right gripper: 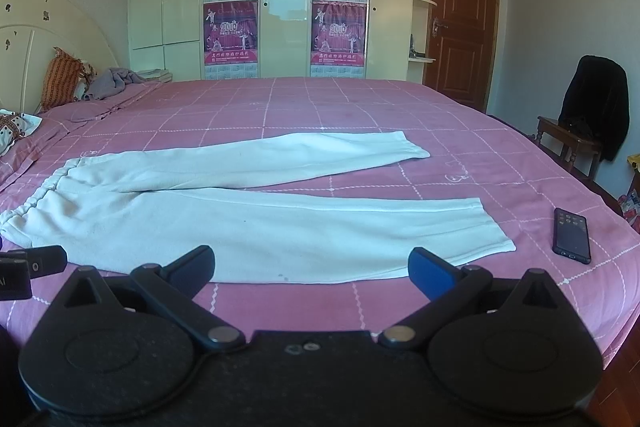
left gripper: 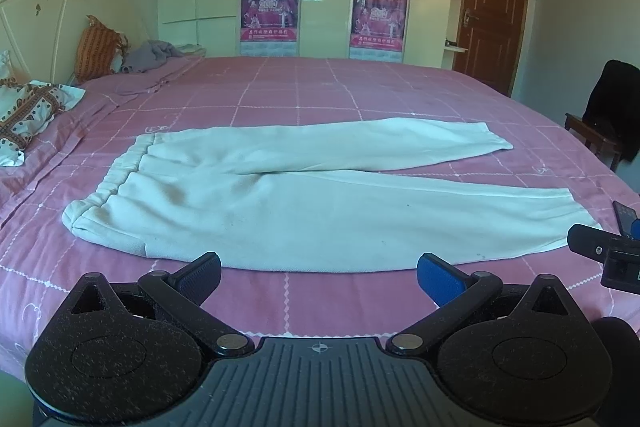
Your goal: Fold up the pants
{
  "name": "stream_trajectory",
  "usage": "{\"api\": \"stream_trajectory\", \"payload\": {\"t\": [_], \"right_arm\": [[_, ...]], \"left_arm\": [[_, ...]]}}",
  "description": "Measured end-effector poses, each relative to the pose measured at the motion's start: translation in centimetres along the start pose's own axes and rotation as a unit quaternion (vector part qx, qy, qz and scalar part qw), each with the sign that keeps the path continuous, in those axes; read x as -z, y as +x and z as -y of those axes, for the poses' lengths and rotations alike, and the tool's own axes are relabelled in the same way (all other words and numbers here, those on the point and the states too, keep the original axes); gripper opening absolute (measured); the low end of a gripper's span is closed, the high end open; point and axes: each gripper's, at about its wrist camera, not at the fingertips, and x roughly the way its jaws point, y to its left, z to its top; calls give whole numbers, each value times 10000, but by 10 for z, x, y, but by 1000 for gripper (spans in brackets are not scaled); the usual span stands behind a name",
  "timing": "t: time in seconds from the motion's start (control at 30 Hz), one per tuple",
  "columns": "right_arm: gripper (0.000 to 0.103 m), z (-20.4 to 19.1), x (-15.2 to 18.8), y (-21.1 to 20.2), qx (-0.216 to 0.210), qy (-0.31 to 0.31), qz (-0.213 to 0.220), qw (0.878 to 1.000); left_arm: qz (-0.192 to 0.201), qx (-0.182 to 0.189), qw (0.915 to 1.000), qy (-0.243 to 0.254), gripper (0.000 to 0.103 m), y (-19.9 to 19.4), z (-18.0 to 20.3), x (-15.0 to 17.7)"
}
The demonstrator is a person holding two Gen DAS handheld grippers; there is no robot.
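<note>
White sweatpants (left gripper: 280,203) lie flat on the pink checked bed, waistband to the left, both legs spread apart and pointing right. They also show in the right wrist view (right gripper: 240,223). My left gripper (left gripper: 318,273) is open and empty, hovering just before the near edge of the pants, near the hip. My right gripper (right gripper: 310,267) is open and empty, just before the near leg's lower edge. The right gripper's tip shows at the right edge of the left wrist view (left gripper: 604,251).
A black phone (right gripper: 572,235) lies on the bed right of the near cuff. Pillows and bedding (left gripper: 32,111) sit at the headboard on the left. A chair with a dark garment (right gripper: 588,119) stands beyond the bed's right edge. A wardrobe and door are behind.
</note>
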Motion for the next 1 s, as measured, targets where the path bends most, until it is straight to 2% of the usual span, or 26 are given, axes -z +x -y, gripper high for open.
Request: {"api": "stream_trajectory", "payload": {"t": [1.0], "right_arm": [[103,1,-1,0,-16,2,-11,10000]], "left_arm": [[-23,6,10000,14,103,-1,1,0]]}}
